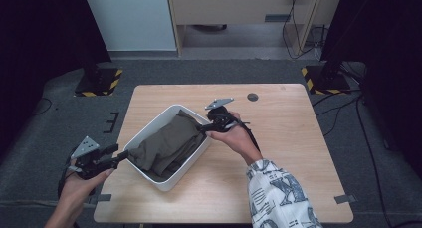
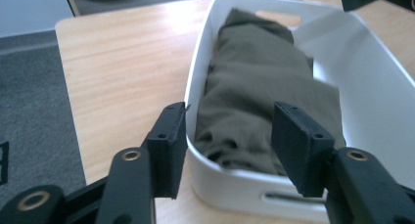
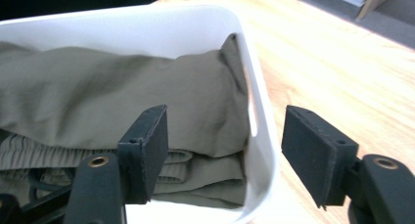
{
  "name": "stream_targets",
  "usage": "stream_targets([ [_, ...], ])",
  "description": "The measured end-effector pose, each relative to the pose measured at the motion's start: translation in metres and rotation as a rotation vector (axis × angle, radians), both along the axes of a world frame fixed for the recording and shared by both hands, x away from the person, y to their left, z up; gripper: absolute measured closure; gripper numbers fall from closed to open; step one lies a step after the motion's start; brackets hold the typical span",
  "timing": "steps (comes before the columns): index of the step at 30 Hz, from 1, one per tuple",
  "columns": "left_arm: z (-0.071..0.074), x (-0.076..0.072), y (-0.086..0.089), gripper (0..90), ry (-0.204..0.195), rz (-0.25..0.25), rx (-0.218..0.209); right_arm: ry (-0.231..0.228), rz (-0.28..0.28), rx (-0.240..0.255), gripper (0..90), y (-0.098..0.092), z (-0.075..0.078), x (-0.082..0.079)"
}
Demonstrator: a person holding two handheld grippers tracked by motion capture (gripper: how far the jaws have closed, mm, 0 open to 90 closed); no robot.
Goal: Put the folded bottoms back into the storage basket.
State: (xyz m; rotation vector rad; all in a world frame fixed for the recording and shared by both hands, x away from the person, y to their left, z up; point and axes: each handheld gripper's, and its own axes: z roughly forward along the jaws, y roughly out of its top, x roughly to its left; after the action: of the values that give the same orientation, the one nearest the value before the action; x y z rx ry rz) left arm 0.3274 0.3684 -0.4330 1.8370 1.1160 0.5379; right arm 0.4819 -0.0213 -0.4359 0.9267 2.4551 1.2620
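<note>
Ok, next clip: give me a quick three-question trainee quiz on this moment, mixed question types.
1. True or false: the olive garment lies folded inside the white bin.
2. Multiple choice: how do the jaws of the right gripper stand? A) clamped on the garment B) open, astride the bin's end wall C) shut above the bare table
3. Short answer: what stands between the jaws of the left gripper?

Key
1. True.
2. B: one jaw is inside the bin over the garment, the other outside over the table, pads not pressing.
3. The bin's near end wall and the end of the garment behind it; the jaws are open and grip neither.
</note>
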Motion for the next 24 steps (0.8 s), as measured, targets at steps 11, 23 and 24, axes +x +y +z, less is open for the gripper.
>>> stream_targets([
  [11, -0.005, 0.032, -0.006, 49.0, -0.011, 0.038, 0.017, -0.005, -0.063, 0.010, 30.4, -0.011, 0.001, 0.006],
  [23, -0.012, 0.061, -0.012, 55.5, 0.001, 0.023, 0.024, -0.015, -0.069, 0.017, 23.8, -0.020, -0.004, -0.002],
  [24, -0.013, 0.062, -0.012, 56.2, 0.001, 0.025, 0.014, -0.017, -0.064, 0.015, 23.1, -0.021, -0.005, -0.003],
])
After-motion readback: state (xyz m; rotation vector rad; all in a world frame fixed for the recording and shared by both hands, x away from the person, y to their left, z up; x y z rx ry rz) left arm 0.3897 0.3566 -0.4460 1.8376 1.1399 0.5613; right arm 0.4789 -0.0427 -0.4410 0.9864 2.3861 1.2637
